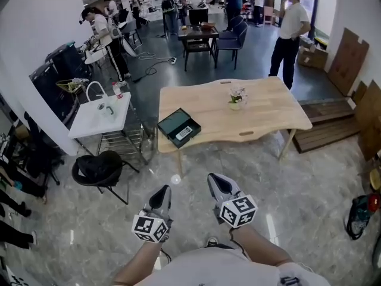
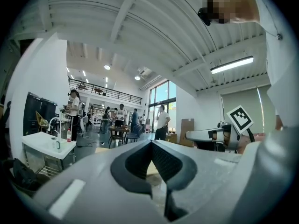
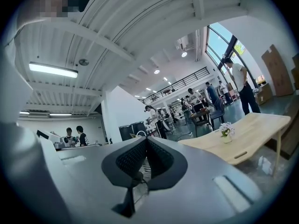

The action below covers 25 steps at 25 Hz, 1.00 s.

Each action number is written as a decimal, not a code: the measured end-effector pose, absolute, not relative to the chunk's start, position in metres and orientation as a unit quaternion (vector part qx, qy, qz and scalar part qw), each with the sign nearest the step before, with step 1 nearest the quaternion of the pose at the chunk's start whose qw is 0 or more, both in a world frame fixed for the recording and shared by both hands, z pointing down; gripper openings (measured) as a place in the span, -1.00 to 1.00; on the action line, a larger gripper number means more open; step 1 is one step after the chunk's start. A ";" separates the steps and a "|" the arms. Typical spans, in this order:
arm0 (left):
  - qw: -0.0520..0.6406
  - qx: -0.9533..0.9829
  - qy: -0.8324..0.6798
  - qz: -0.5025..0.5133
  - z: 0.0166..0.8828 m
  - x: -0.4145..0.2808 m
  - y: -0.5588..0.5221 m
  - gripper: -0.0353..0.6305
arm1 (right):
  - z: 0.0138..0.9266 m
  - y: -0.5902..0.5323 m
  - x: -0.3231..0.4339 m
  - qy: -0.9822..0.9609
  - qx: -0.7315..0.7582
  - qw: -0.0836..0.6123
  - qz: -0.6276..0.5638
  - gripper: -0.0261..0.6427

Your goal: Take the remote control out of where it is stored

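Observation:
A dark flat box lies at the near left corner of the wooden table. On its near part rests a small pale oblong, probably the remote control. Both grippers hang close to my body over the marble floor, well short of the table. My left gripper is shut with nothing in it, its tips meeting. My right gripper is likewise shut and empty. The right gripper view shows the table ahead to the right; the box is hidden there.
A small flower vase stands mid-table. Left of the table are a white sink stand and a black chair. Wooden steps lie to the right, a bag on the floor. Several people stand at the back.

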<state>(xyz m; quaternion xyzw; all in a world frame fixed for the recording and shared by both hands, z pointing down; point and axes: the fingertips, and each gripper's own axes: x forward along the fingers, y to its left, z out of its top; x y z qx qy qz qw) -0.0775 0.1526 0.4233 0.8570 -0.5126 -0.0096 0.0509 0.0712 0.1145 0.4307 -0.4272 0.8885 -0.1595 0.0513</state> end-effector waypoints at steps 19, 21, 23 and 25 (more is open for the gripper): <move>0.068 0.827 -0.558 -0.012 0.441 -0.104 0.089 -0.89 | 0.452 0.038 0.063 0.899 -0.397 0.039 -0.179 -0.84; 0.066 0.831 -0.552 -0.015 0.442 -0.103 0.074 -0.89 | 0.456 0.026 0.064 0.897 -0.403 0.037 -0.178 -0.84; 0.064 0.834 -0.547 -0.017 0.444 -0.103 0.058 -0.89 | 0.458 0.014 0.063 0.895 -0.408 0.034 -0.178 -0.84; 0.064 0.837 -0.542 -0.021 0.442 -0.105 0.040 -0.89 | 0.458 -0.001 0.062 0.893 -0.413 0.030 -0.175 -0.84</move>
